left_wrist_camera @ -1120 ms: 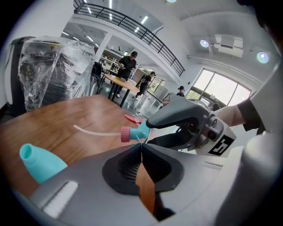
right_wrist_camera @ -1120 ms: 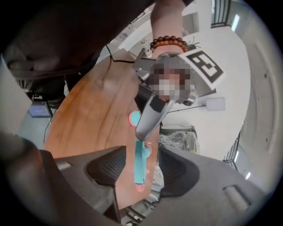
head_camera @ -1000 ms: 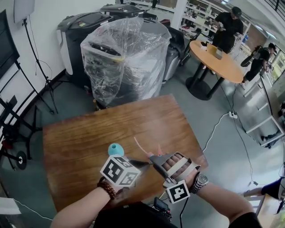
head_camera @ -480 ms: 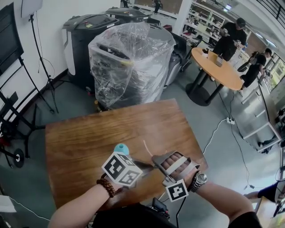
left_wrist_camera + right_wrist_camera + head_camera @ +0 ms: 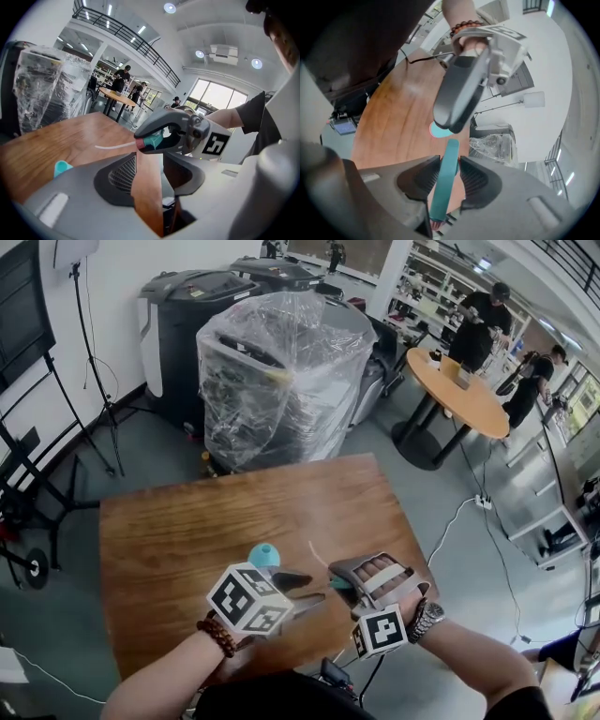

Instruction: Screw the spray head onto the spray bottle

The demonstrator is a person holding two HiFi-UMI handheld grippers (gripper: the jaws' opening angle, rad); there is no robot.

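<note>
So, going left to right. The left gripper hangs over the near edge of the table, about midway along. Its jaws have just been opening, and they're spread with nothing between them. The left gripper view shows only bare wood through the gap.

The spray bottle sits on the table right beside it, off the outer left side of the jaws rather than inside them, so nothing is gripping it. Only its teal top shows past the marker cube. It looks like it's standing, but whether it's dead upright is hard to call.

Next over is the thin white dip tube. It pokes out of the spray head and runs away from the person, slanting left toward the bottle. The right gripper has the head. Its jaws have just been closing, and they're pinching the teal body of it flat between them.

The next bit probably hinges on this: the bottle lies left of the head. The tube's long axis looks closer to flat than upright, and its tip is off to the right of the bottle, not above the mouth. The empty left gripper is clearly nearer the bottle, so it'd likely have to clamp that first. Then the head gets tipped so the tube can drop in.
</note>
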